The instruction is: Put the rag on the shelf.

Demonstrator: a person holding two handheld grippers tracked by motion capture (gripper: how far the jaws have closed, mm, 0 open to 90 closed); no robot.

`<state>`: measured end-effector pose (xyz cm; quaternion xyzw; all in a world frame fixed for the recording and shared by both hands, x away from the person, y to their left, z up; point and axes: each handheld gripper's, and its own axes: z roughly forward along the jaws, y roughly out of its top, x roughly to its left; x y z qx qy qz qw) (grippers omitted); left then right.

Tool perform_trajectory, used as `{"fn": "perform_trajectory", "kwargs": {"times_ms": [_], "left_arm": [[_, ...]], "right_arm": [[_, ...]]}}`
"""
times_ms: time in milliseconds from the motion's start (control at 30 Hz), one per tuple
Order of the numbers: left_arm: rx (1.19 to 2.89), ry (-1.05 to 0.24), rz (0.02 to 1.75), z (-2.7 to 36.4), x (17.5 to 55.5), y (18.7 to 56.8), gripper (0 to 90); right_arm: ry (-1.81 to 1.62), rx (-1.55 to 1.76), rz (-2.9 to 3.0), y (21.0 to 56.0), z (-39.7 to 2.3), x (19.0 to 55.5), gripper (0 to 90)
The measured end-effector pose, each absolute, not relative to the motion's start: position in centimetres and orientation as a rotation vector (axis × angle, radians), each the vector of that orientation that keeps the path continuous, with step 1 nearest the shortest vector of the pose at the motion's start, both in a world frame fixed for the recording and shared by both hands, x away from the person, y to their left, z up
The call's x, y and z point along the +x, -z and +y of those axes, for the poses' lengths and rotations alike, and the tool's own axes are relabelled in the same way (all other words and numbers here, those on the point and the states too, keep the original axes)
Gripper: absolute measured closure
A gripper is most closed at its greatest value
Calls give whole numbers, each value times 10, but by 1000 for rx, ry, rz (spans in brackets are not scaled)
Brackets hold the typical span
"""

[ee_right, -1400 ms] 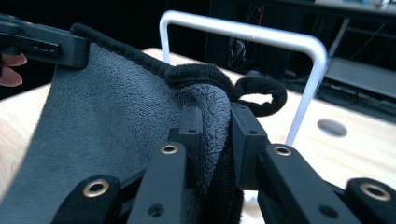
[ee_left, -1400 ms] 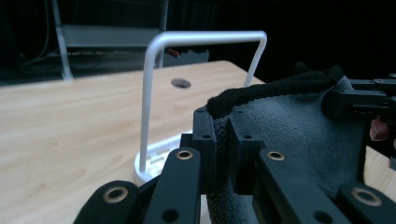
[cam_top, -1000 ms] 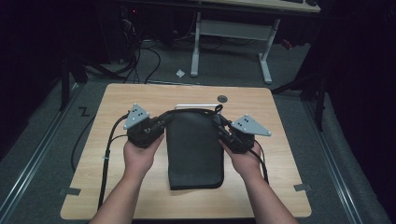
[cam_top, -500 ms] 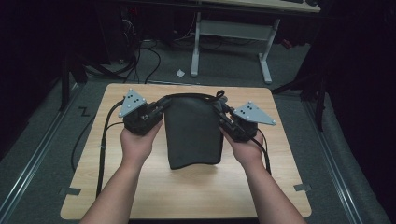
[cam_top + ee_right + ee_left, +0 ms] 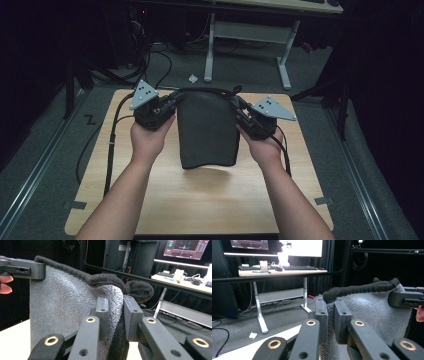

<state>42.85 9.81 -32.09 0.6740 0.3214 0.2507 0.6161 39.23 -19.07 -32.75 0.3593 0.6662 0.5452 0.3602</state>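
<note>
Towel (image 5: 207,130) now hangs clear of the worktop (image 5: 200,200), where a second ago it lay flat. Your left gripper (image 5: 172,102) and right gripper (image 5: 239,107) each stay clamped on a top corner, so the lift is holding.

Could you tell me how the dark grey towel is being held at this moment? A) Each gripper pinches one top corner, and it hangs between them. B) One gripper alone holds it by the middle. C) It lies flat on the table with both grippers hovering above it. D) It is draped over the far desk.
A: the left gripper and right gripper each clamp a top corner of the towel, which hangs between them above the table.
</note>
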Motion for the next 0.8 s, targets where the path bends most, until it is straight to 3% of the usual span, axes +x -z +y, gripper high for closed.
{"fn": "perform_trajectory", "kwargs": {"times_ms": [800], "left_arm": [[1607, -593, 822, 83, 517, 336, 825]], "right_arm": [[-1361, 987, 1766, 338, -202, 483, 769]]}}
